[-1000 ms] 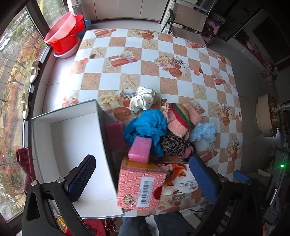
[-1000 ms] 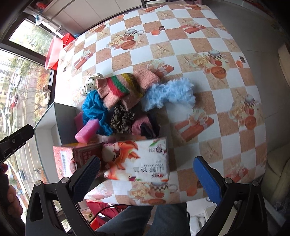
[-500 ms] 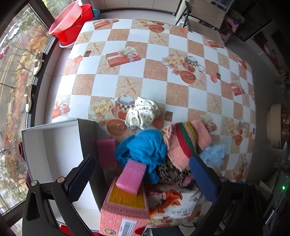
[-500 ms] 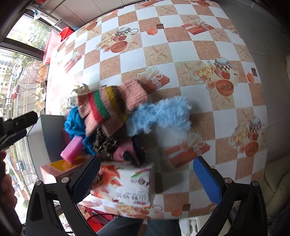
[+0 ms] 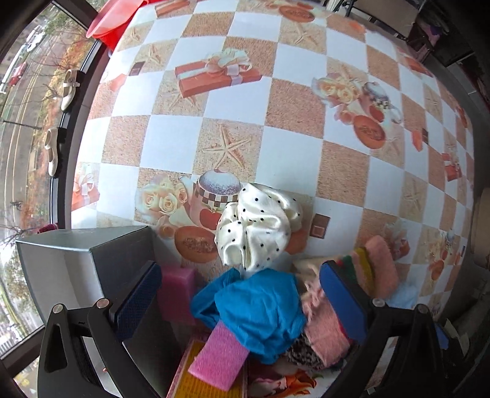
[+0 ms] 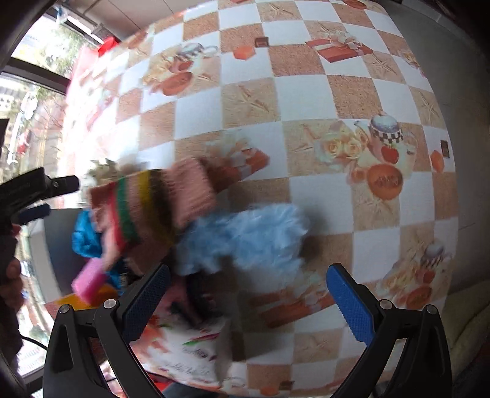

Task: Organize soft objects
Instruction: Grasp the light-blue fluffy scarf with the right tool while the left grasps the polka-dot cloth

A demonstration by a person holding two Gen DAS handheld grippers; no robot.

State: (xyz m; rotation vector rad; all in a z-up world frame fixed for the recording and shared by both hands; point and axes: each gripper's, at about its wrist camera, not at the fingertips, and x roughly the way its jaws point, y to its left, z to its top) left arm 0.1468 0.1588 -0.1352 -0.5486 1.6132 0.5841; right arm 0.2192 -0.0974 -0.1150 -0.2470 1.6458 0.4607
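Observation:
A pile of soft things lies at the table's near edge. In the left wrist view my open, empty left gripper hovers over a blue cloth, with a white polka-dot scrunchie just beyond, pink sponges below and a pink striped knit to the right. In the right wrist view my open, empty right gripper hovers over a fluffy light-blue piece, beside the striped knit.
A white open box stands at the left of the pile. A tissue pack and a pink carton sit at the near edge. Red basins stand at the far left corner. The checked tablecloth stretches beyond.
Both grippers have moved down and forward toward the pile, which now looks much larger. Both stay open. The right wrist view is blurred by motion.

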